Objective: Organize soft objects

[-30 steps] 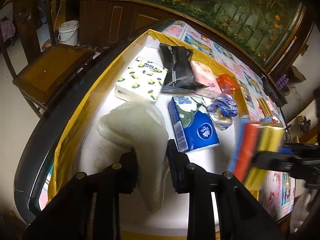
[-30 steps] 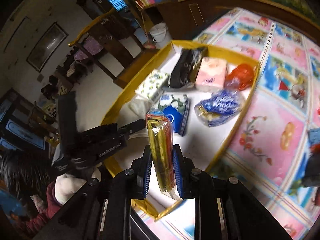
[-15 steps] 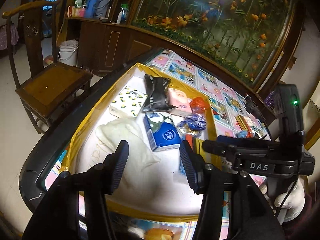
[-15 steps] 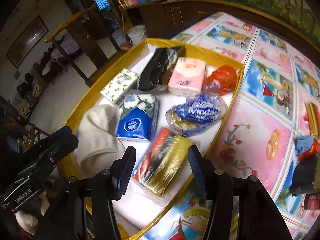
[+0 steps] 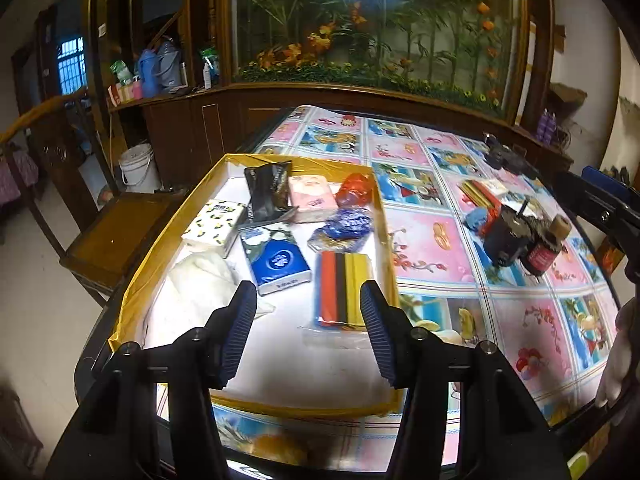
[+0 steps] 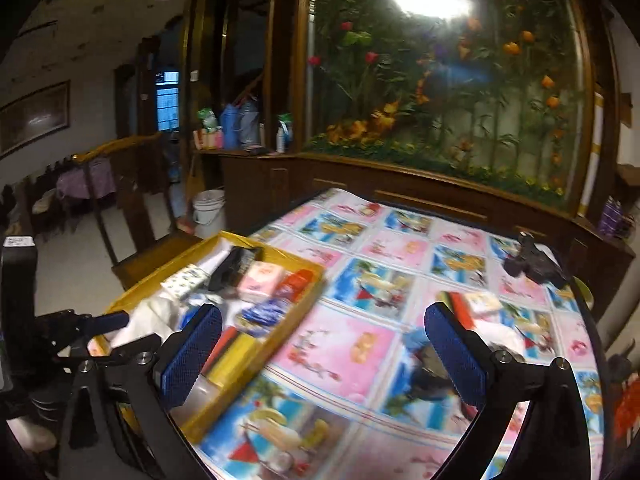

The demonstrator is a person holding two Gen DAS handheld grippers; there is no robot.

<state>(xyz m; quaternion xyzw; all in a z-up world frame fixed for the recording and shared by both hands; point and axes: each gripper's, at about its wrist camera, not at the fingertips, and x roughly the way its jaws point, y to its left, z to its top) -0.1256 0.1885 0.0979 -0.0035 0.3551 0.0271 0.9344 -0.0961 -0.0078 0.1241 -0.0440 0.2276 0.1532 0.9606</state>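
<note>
A yellow-rimmed tray [image 5: 386, 236] holds a white cloth [image 5: 196, 280], a blue tissue pack [image 5: 276, 260], a lemon-print pack [image 5: 214, 222], a black pouch [image 5: 266, 196], a pink pack [image 5: 312, 196], a red bag [image 5: 356, 190] and a blue bag [image 5: 344, 226]. A red, black and yellow striped pack [image 5: 340, 280] lies flat by the tray's right rim. My left gripper [image 5: 306, 296] hangs open above the tray's near end, holding nothing. My right gripper [image 6: 320, 316] is over the tablecloth right of the tray [image 6: 224, 412], its jaws opening wide with nothing between them.
On the picture tablecloth [image 5: 432, 240] to the right stand a black cup [image 5: 504, 236], a corked dark bottle [image 5: 540, 252] and small packs [image 5: 480, 192]. A wooden chair [image 5: 116, 232] and white bucket [image 5: 138, 168] are left of the table. A white-gloved hand [image 5: 620, 352] shows at the right edge.
The right gripper let go of the striped pack in the tray, opened wide and swung right over the table. The left gripper released the white cloth, opened and drew back upward.
</note>
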